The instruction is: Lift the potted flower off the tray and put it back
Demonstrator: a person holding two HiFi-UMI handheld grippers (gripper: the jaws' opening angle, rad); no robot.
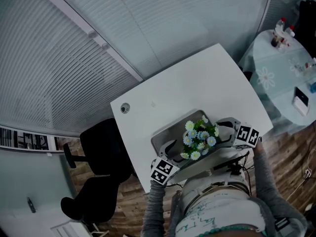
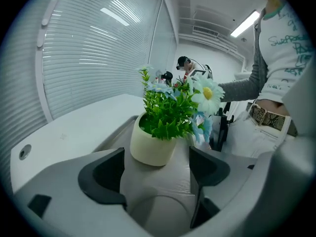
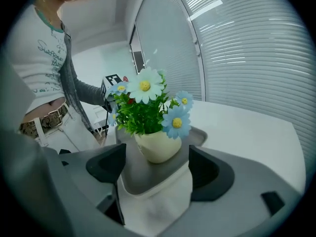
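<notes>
Potted flower (image 1: 200,137) stands upright on the grey tray (image 1: 166,134), tray on the white table (image 1: 197,78) near the person's edge. That is where the task wants it. The scene fits two stages: pot about to be lifted, or pot already set back and let go. One moment can't split them.

Left gripper (image 2: 157,158) has its jaws wide apart with nothing clamped; the cream pot sits just beyond the tips, no contact seen. Right gripper (image 3: 157,156) is the same - jaws spread, pot just ahead, the tray's end lying between them. The two grippers face each other from opposite ends of the tray, pot between.

If a lift is due, the jaws must close on the pot's round wall, below the leaves, and keep it level. If it's just been put back, only backing off remains.

Hard to read - the head view's blooms and grippers cover most of the tray; the pot's foot is partly shaded, so full seating is a judgement. Whether either gripper touches the tray rim can't be told.
</notes>
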